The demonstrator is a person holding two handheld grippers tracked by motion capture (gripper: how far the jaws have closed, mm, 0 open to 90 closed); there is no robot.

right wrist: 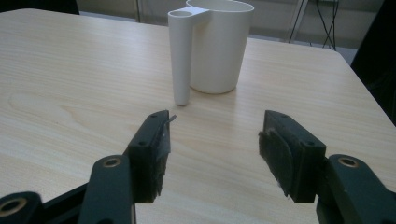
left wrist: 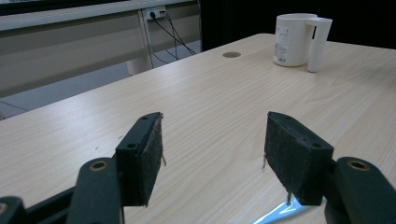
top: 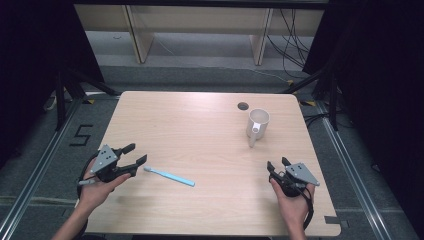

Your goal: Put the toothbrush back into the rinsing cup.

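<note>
The toothbrush (top: 169,176) lies flat on the table (top: 200,135), near the front edge on the person's left side, just beside the tips of the left hand-held gripper (top: 138,157). Its long axis runs on a slant across the table: the white bristle head sits at the end nearest the left hand-held gripper, and the pale blue handle trails away toward the person's right and slightly toward the front edge. In the left gripper view a sliver of the blue handle (left wrist: 280,212) shows just under the right-hand jaw.

The step in hand looks like picking up the toothbrush with the left hand-held gripper, whose jaws stand spread wide with nothing between them. To do it well, I would judge that the jaws should come down across the handle, not along it, a little behind the head, so the thin handle is pinched squarely and does not roll or pivot.

The white mug (top: 258,125) stands upright well apart at the far right, its handle turned toward the person. The right hand-held gripper (top: 277,165) rests near the front right, jaws likewise spread and empty, aimed at the mug (right wrist: 212,44).
</note>
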